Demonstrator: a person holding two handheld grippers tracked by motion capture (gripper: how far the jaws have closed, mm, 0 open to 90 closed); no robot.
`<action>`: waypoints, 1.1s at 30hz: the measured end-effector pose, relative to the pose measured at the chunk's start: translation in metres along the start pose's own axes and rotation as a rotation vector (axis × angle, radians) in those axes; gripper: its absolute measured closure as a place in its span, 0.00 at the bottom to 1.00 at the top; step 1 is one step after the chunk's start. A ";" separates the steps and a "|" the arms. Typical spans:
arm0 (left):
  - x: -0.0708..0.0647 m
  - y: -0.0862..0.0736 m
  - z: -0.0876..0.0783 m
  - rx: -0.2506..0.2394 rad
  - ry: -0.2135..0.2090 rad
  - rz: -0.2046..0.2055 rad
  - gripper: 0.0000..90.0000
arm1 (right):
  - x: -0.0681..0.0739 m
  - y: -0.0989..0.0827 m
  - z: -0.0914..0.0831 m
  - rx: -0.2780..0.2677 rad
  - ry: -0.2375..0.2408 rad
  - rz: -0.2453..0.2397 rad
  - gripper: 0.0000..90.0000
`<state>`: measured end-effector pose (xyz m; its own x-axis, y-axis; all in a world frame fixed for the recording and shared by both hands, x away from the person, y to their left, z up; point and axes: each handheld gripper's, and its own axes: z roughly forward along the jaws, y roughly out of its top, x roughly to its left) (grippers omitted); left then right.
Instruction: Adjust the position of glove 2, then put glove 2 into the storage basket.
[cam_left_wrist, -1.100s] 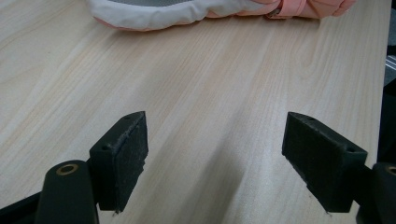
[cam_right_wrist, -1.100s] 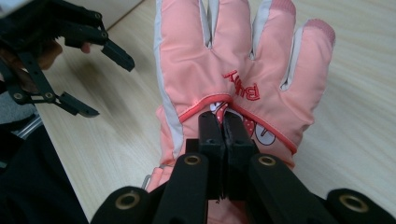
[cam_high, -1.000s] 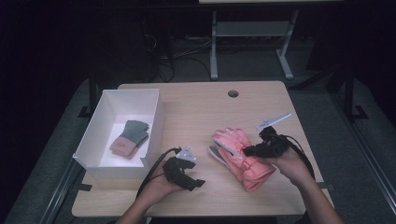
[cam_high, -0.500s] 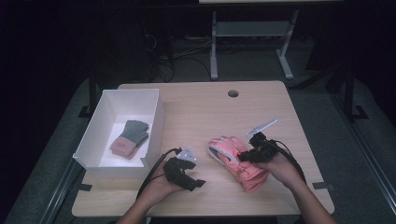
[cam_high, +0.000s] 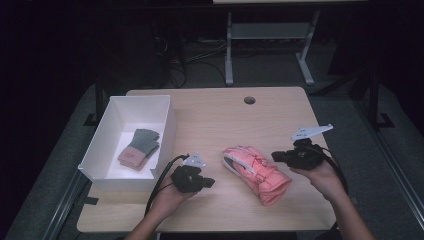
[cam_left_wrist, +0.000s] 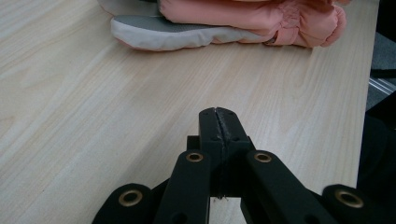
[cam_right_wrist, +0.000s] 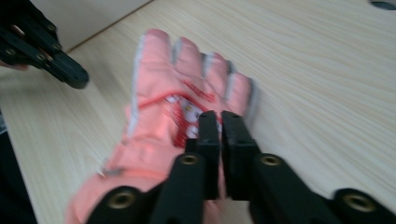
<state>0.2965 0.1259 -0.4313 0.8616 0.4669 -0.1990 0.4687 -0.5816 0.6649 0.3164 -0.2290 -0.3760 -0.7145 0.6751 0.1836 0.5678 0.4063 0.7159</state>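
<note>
The pink glove (cam_high: 257, 173) lies flat on the table (cam_high: 220, 115) between both grippers, right of the white box (cam_high: 112, 117). It has been released by the right gripper (cam_high: 276, 156), now drawn aside and closed empty. The left gripper (cam_left_wrist: 218, 116) has just been closed on nothing, so the glove remains to be picked up.

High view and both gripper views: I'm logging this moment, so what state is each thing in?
Pink ski glove: flat on the table, unheld.
Small grey-and-pink glove: lying inside the box.
White box: open-topped.
Left gripper: jaws just closed, nothing between them.
Right gripper: shut, empty, above the ski glove.
</note>
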 end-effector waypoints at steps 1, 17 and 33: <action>-0.001 0.001 0.000 0.003 0.004 0.005 1.00 | -0.005 -0.006 -0.004 -0.010 -0.009 -0.011 1.00; -0.009 0.030 0.031 0.020 -0.021 0.013 1.00 | -0.026 -0.074 0.003 0.104 -0.065 0.033 1.00; -0.002 0.056 0.073 0.020 -0.067 0.007 1.00 | -0.016 -0.077 0.022 0.149 -0.014 -0.021 1.00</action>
<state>0.3353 0.0434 -0.4459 0.8758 0.4175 -0.2424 0.4656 -0.5982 0.6521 0.2928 -0.2573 -0.4481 -0.7217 0.6735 0.1598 0.6082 0.5067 0.6110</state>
